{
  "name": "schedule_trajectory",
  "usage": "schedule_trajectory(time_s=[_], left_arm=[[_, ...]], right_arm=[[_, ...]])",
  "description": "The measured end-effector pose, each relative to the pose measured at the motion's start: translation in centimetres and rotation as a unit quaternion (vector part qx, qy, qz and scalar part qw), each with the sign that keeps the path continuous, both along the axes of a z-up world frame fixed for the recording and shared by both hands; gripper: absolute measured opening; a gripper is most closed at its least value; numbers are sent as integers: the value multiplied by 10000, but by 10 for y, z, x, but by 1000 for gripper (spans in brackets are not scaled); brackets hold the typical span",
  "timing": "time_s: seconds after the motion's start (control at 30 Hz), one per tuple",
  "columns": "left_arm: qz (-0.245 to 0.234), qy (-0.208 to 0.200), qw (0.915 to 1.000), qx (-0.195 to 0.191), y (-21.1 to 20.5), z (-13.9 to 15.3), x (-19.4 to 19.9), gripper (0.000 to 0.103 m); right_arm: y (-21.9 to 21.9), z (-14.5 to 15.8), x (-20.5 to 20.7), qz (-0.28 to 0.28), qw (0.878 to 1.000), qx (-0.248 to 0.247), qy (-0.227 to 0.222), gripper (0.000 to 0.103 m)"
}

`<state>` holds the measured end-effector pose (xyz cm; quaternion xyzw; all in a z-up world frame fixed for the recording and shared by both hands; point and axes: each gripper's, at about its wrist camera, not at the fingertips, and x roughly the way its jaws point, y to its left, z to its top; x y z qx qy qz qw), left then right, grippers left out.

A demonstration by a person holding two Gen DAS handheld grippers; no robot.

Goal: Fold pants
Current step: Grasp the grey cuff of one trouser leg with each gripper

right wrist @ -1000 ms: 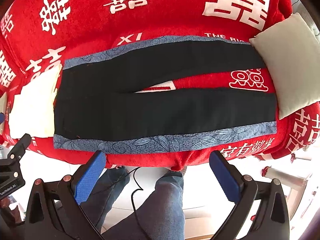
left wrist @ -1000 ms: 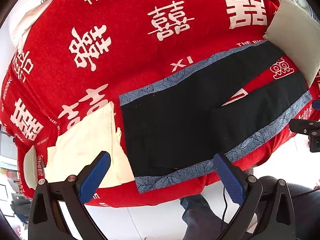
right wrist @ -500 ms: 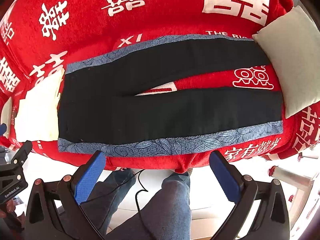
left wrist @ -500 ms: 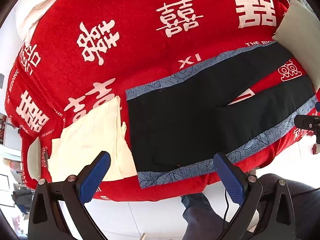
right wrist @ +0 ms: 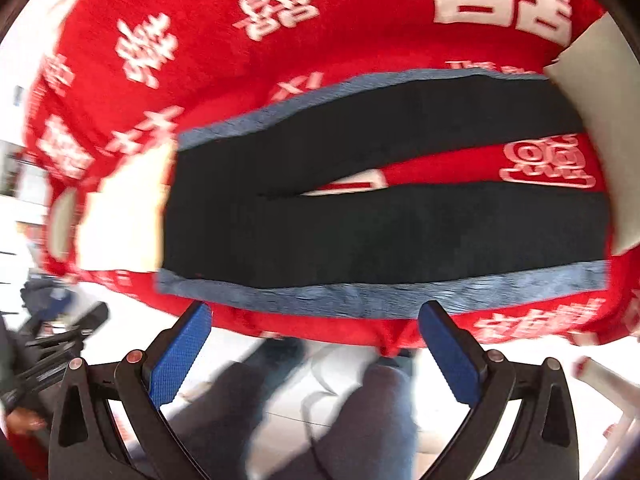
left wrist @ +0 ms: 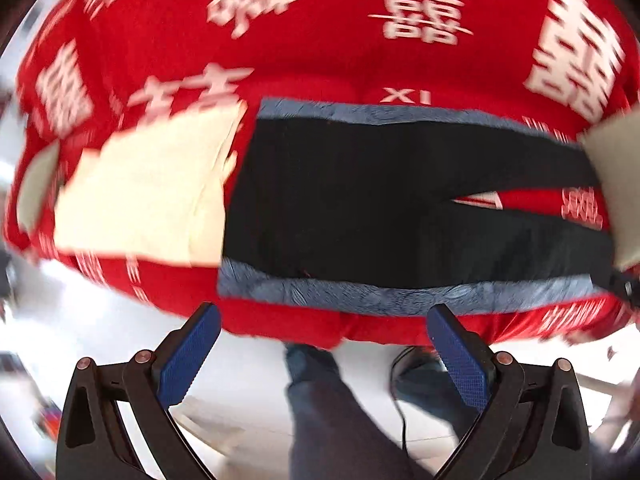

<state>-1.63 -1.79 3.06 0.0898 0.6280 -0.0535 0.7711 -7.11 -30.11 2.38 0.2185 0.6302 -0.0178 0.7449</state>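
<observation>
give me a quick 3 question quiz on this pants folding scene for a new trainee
1. True or false: the black pants are already folded in half.
2. What lies at the waist end of the pants?
A. a cream folded cloth
B. a blue towel
C. a shoe
3. Fill in: both the left tool and the right tool are ____ and hold nothing.

Key
1. False. They lie flat on the red bedspread with both legs spread apart.
2. A
3. open
</observation>
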Motion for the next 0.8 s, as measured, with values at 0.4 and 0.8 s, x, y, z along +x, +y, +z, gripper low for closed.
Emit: schedule_trajectory(time_s=[0.4,0.8], left_arm=[[1128,423,9853,-1212,55,-83,1,103],[1358,833,9639,-2132,109,-204,2,80]], right_arm=[[36,-101,-29,-454,9821,1765,483,103],[114,-231,-25,-821,9678,2376,141,82]])
